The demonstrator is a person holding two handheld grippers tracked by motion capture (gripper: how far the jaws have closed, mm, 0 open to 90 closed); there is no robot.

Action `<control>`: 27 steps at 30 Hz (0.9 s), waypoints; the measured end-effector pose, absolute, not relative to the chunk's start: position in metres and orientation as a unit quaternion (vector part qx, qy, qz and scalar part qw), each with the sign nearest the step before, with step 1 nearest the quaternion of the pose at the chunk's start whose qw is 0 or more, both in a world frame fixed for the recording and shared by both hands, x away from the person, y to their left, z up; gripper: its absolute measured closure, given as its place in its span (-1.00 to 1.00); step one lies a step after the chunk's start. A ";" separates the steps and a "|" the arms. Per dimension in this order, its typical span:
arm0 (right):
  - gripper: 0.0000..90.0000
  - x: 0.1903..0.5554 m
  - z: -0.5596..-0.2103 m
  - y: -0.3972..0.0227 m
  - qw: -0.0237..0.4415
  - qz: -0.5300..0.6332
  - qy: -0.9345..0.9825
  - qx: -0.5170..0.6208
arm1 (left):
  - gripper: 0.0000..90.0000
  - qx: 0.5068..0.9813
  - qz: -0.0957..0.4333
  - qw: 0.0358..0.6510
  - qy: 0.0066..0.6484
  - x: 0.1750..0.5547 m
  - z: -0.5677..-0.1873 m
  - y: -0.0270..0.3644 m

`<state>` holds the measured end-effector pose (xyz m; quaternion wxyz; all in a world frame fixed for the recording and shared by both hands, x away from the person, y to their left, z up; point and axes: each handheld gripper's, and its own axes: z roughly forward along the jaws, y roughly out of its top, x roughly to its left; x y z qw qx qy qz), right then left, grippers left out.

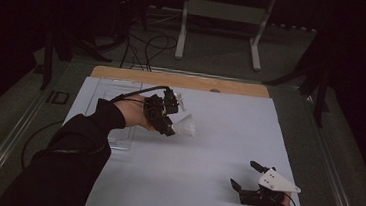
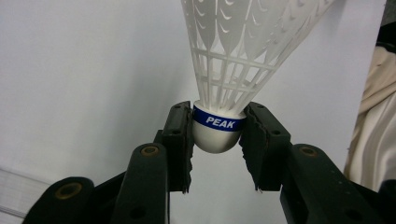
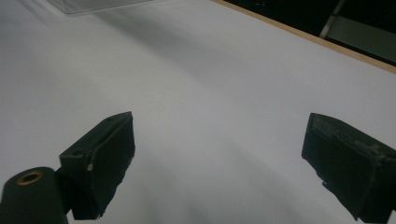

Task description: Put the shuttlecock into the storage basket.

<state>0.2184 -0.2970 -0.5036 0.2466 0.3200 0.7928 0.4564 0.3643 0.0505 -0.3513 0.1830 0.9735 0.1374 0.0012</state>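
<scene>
The white mat (image 1: 206,155) lies bare between the left gripper (image 1: 172,116) and right gripper (image 1: 248,178). A clear tray (image 1: 117,140) blocks passage at nine o'clock.

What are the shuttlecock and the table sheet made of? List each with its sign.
Shuttlecock: skirt looks like moulded white plastic, by its ribbed lattice; the smooth white base with a blue band could be plastic or coated cork.
Sheet: matte white, likely paper or board, over a wood-toned edge.

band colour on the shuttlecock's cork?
Blue, with white "PEAK" lettering, around the white cork of the shuttlecock. The left gripper view shows it best.
</scene>
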 end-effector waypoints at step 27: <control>-0.78 0.219 -0.504 -0.296 0.247 0.457 0.793 0.318 | 0.44 0.967 0.005 0.186 0.175 0.367 -0.341 0.088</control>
